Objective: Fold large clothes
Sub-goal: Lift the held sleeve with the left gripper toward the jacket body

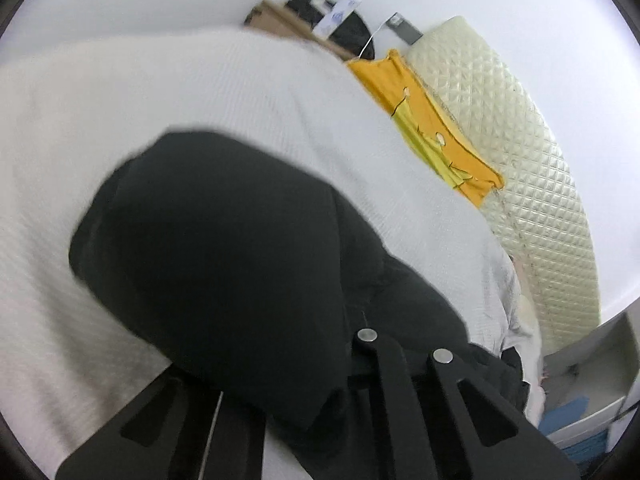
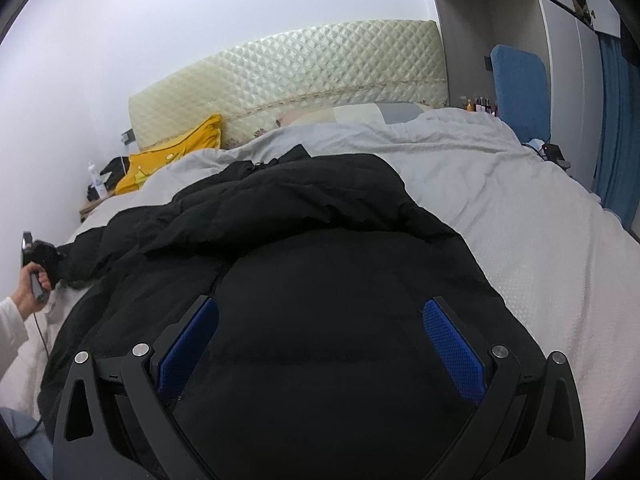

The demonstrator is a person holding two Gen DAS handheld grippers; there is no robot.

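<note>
black puffer jacket (image 2: 312,280) lies spread on the bed (image 2: 520,240), on a white textured blanket. Bulk sits near-centre, quilted and rumpled, a thick fold bunched across its far edge, zipper line running down the front. One sleeve (image 2: 92,248) trails out to the left

left gripper (image 2: 40,260) shows at far left of the right wrist view, held in the person's hand (image 2: 24,292), right at the sleeve end. In its own view the two fingers (image 1: 444,360) sit close together with black fabric (image 1: 224,260) bunched over and between them, so clenched on the jacket sleeve

right gripper (image 2: 320,344) hovers over the near part of the jacket, fingers (image 2: 452,344) spread wide, blue pads facing in, nothing between them. Can't tell if the tips touch the cloth

no containers in view. Far side: quilted cream headboard (image 2: 304,72), yellow garment (image 2: 172,156) at the far-left corner of the bed just beside it, nightstand (image 2: 96,200) with a bottle further left, blue chair (image 2: 520,88) and curtain at far right
</note>
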